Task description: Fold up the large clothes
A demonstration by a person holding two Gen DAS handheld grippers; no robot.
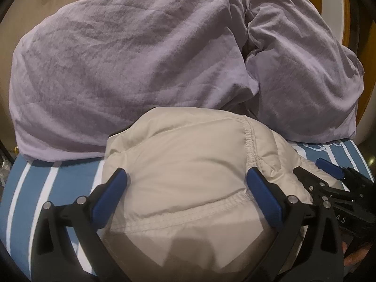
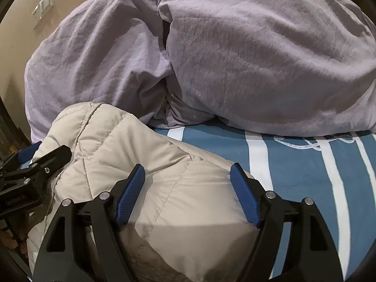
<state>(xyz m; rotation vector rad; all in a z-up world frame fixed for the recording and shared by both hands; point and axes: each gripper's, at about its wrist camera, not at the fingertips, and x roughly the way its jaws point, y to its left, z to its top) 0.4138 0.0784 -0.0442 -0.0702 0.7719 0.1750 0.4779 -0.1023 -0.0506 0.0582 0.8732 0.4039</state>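
Note:
A beige quilted puffer jacket (image 1: 188, 164) lies bunched on the blue and white striped bed sheet (image 1: 30, 183). My left gripper (image 1: 186, 176) is open, its blue-padded fingers spread just above the jacket's stitched seam. My right gripper (image 2: 188, 171) is open too, fingers spread over the jacket (image 2: 141, 164) at its right end. The right gripper also shows at the right edge of the left wrist view (image 1: 333, 178), and the left gripper at the left edge of the right wrist view (image 2: 35, 162). Whether the pads touch the fabric I cannot tell.
A big lilac duvet (image 1: 131, 65) is heaped behind the jacket, with a second lilac bundle (image 2: 270, 58) to its right. Striped sheet (image 2: 305, 176) lies right of the jacket. A beige wall with a switch plate (image 2: 43, 7) is at the back left.

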